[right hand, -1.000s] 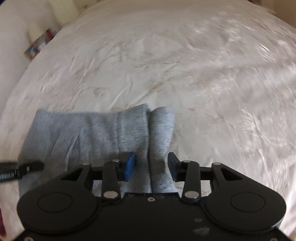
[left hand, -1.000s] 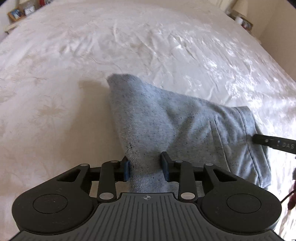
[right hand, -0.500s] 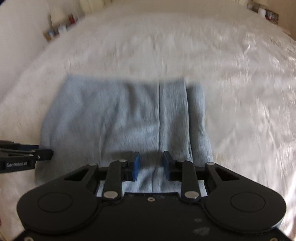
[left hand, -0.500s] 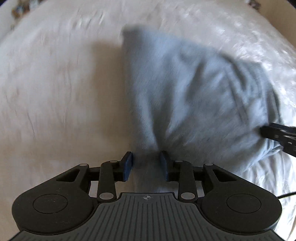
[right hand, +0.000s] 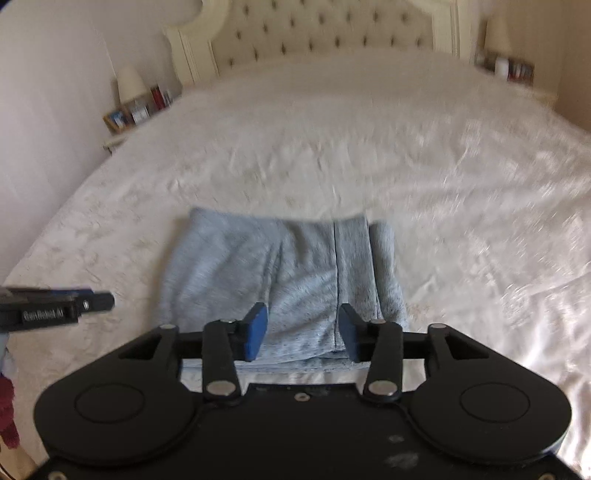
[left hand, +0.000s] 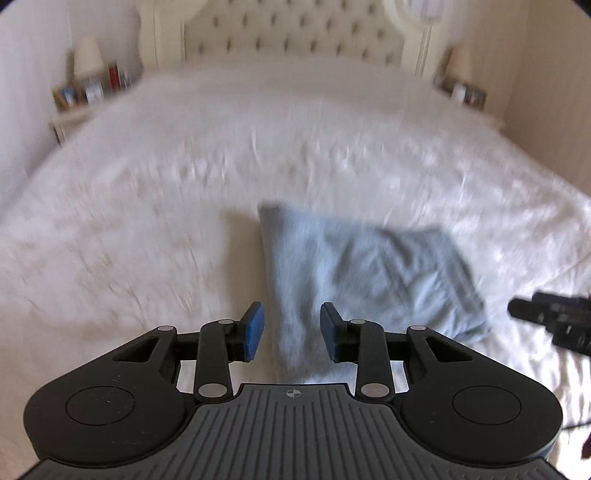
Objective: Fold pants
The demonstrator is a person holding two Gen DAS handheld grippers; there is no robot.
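The grey pants (left hand: 365, 273) lie folded in a compact rectangle on the white bedspread (left hand: 147, 221); they also show in the right wrist view (right hand: 284, 273). My left gripper (left hand: 291, 328) is open and empty, raised above the fold's near left edge. My right gripper (right hand: 303, 332) is open and empty above the fold's near right edge. Each gripper's tip shows in the other view: the right one at the right edge of the left wrist view (left hand: 554, 317), the left one at the left edge of the right wrist view (right hand: 55, 308).
A tufted cream headboard (left hand: 295, 33) stands at the far end. Nightstands with lamps and small items flank the bed (left hand: 85, 88), (right hand: 506, 62). A dark red item (right hand: 7, 410) shows at the right wrist view's lower left edge.
Both grippers have opened, let go of the pants and pulled up and back. The pants now lie flat on the bed, and the headboard has come into view.
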